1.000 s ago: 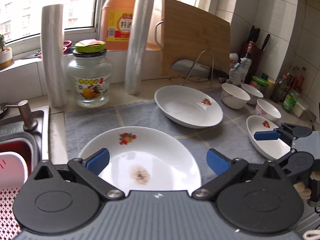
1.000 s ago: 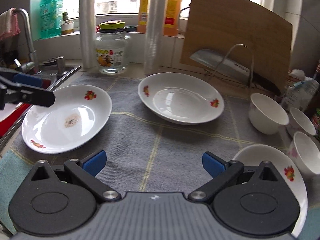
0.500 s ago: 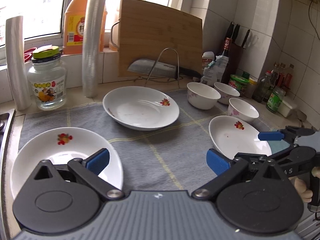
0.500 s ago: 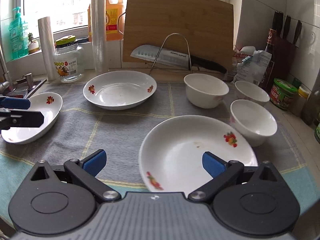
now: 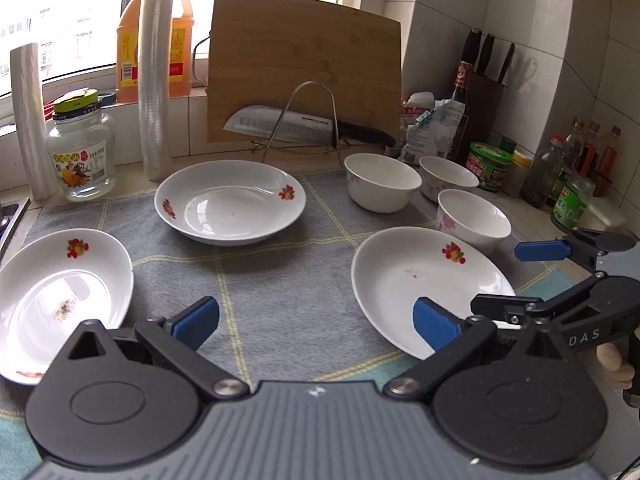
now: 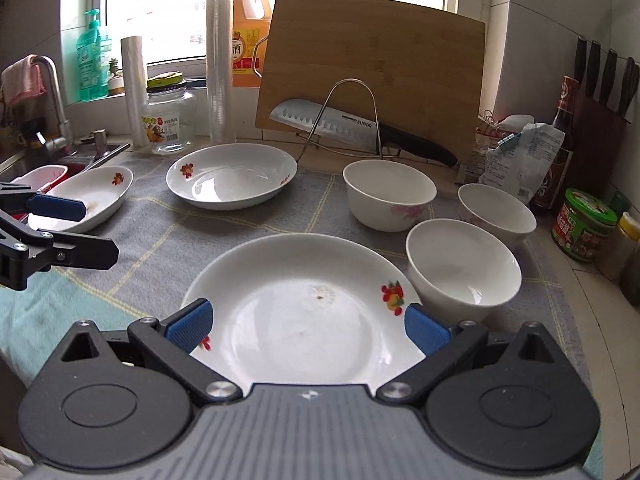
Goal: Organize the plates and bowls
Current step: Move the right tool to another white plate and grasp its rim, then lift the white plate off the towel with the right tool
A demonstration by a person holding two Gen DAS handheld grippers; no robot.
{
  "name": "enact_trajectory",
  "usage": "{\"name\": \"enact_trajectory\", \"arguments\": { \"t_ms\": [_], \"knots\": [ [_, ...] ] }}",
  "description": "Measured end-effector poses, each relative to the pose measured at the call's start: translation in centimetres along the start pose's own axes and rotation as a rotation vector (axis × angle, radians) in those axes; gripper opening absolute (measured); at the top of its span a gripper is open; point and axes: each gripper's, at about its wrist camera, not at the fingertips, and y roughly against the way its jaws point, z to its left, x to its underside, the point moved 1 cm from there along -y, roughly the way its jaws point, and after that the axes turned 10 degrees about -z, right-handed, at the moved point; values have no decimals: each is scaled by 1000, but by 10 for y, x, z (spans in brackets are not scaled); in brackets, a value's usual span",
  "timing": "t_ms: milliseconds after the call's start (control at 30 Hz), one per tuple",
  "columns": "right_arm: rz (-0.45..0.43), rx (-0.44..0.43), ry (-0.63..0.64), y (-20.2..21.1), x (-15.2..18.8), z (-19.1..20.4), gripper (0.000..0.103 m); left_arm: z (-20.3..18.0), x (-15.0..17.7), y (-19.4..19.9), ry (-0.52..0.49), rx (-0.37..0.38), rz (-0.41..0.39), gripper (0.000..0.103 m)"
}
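Over the last second I have swung both claws rightward along the surface: my left claw [image 5: 316, 322], which was over the stained white ceramic plate by the sink [image 5: 60, 300], now hovers over bare mat, and my right claw [image 6: 306, 326] has come squarely onto the nearest white ceramic plate with a red fruit motif [image 6: 304, 312]. Both claws gape wide and hold nothing. I judge this plate is the first to be picked up; nothing is stacked yet.

It is glossy, shallow and round, with a small speck at its centre, lying flat on the grey woven mat with yellow grid lines [image 6: 248, 224]. Just right of it, nearly touching, is a smooth deep white bowl [image 6: 464, 268]; beyond that are two more bowls with pink flowers [image 6: 388, 194] [image 6: 496, 212]. Behind the plate, well apart, is a second fruit-printed plate [image 6: 232, 176].
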Motion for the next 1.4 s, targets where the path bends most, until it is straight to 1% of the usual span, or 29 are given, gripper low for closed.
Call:
{"name": "enact_trajectory", "arguments": {
  "t_ms": [100, 200, 333, 400, 533, 633, 733, 900, 1000, 1100, 1233, 1400],
  "knots": [
    [4, -7, -4, 2, 5, -11, 103, -10, 2, -3, -20, -7, 30, 102],
    [13, 2, -28, 2, 9, -18, 103, -16, 5, -10, -41, 14, 61, 102],
    [30, 39, -62, 2, 16, -25, 103, -19, 6, -19, -82, 55, 90, 102],
    [39, 37, -79, 1, 19, -28, 103, -20, 6, -23, -112, 84, 98, 102],
    [57, 63, -80, -2, 19, -32, 103, -21, 8, -29, -141, 127, 119, 102],
    [64, 75, -110, -4, 18, -35, 103, -21, 13, -37, -161, 152, 145, 102],
    [77, 70, -136, -8, 18, -38, 103, -23, 19, -44, -194, 191, 169, 102],
    [109, 43, -166, -18, 20, -43, 103, -32, 32, -56, -297, 252, 215, 102],
    [129, 27, -170, -28, 21, -45, 103, -37, 36, -62, -346, 290, 226, 102],
    [151, 22, -177, -38, 22, -47, 103, -41, 38, -68, -368, 321, 234, 102],
    [168, -14, -209, -48, 23, -51, 103, -44, 37, -78, -371, 354, 243, 102],
    [187, -49, -219, -60, 21, -54, 103, -48, 37, -89, -400, 377, 247, 102]
  ]
}}
